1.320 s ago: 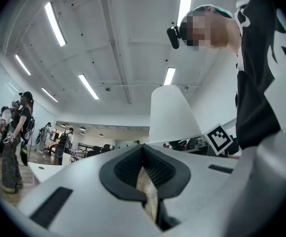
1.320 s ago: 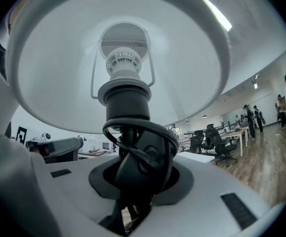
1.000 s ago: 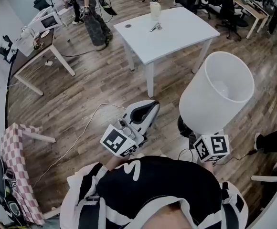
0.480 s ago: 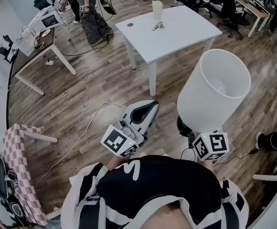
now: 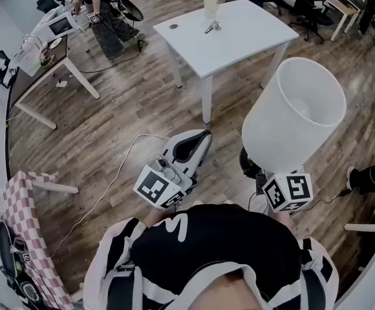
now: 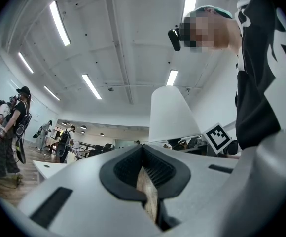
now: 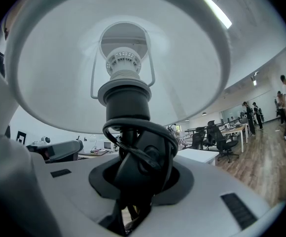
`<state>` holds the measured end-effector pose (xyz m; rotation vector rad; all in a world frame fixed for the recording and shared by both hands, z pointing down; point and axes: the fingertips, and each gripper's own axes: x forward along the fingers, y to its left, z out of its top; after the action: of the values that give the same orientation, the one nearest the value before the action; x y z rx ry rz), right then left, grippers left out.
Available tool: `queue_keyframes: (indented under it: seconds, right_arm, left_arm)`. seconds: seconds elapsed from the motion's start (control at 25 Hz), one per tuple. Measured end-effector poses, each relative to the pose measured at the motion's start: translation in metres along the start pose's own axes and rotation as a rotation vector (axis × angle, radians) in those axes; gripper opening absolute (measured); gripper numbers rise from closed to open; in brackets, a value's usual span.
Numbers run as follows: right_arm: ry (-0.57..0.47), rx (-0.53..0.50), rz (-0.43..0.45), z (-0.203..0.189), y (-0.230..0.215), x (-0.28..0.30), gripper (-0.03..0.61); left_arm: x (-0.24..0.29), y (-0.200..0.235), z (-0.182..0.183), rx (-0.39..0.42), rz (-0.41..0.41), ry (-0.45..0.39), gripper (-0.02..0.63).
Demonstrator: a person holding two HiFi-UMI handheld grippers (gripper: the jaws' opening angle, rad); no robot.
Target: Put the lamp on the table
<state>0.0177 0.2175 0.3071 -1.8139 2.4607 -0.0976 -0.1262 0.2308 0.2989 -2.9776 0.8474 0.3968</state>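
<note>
A: Largest entry?
B: White surface (image 5: 239, 31), ahead.
A: Lamp?
B: White-shaded lamp (image 5: 291, 118), upright in the air, well apart from the surface; right tool (image 7: 138, 181) pinching its black stem.
A: Left tool (image 6: 145, 179)?
B: Pressed together, empty.

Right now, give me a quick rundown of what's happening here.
A person holds a two-jaw gripper in each hand. The right gripper is shut on the black stem of a white-shaded lamp, carrying it upright above the wooden floor. The left gripper is shut and empty. The white table stands ahead, with a cup at its far end; the lamp is not yet on it.
</note>
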Motion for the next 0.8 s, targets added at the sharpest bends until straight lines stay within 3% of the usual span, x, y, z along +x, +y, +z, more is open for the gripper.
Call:
queue_keyframes:
  seconds: [0.44,0.6,0.8]
  right_arm:
    - [0.002,0.001,0.056,-0.009,0.035,0.015,0.109]
    - [-0.003,0.019,0.071,-0.012,0.028,0.031,0.109]
    - [-0.008,0.029,0.074,-0.012,-0.012,0.062,0.109]
  left_arm:
    - [-0.039,0.025,-0.01,-0.03,0.076,0.012,0.005]
    - [-0.026,0.039,-0.013,-0.018,0.076,0.02,0.005]
    - [0.02,0.058,-0.026,-0.008,0.074,0.029,0.005]
